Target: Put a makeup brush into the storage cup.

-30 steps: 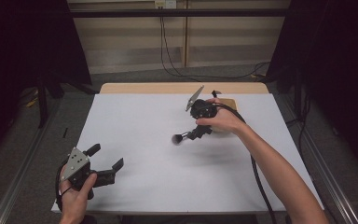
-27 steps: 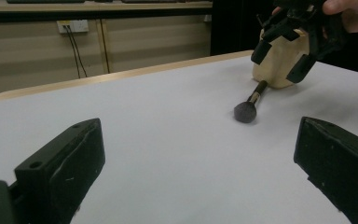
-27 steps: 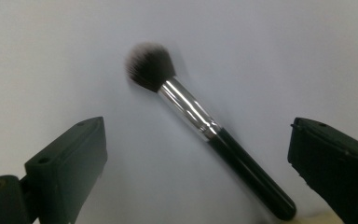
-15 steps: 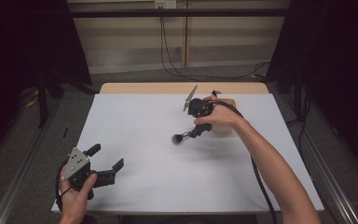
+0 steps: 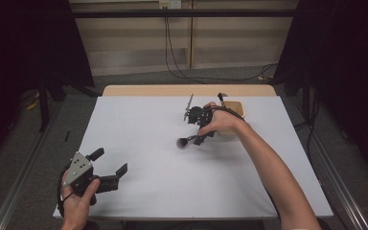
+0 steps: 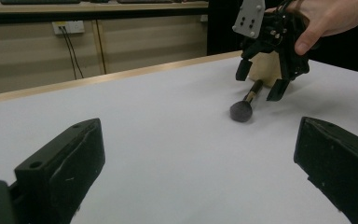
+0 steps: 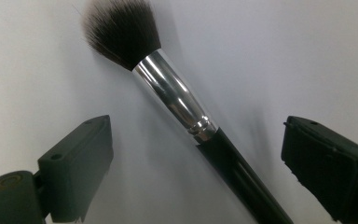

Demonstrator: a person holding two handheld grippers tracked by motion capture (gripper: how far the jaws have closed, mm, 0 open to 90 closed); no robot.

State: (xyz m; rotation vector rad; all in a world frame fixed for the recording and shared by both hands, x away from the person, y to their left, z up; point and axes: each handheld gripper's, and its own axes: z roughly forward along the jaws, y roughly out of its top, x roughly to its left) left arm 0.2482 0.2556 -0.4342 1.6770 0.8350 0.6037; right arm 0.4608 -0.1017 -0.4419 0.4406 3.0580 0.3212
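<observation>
right tool (image 5: pixel 197 128) over brush (image 5: pixel 188 142), white table (image 5: pixel 139 124)

Between the makeup brush (image 5: pixel 190 140) and the left tool (image 5: pixel 106 168) the white surface (image 5: pixel 139 124) lies open; a wooden box (image 5: pixel 234 107) blocks the far right.

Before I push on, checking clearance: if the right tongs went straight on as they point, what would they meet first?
Probably the makeup brush; its handle lies between the open right tongs, on the white table.

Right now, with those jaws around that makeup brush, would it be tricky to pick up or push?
The makeup brush looks round and slim, so a push would probably roll it across the white table. Its shiny metal collar may be slippery; the dark handle seems the safer grip. The bristles look soft and would likely splay.
</observation>
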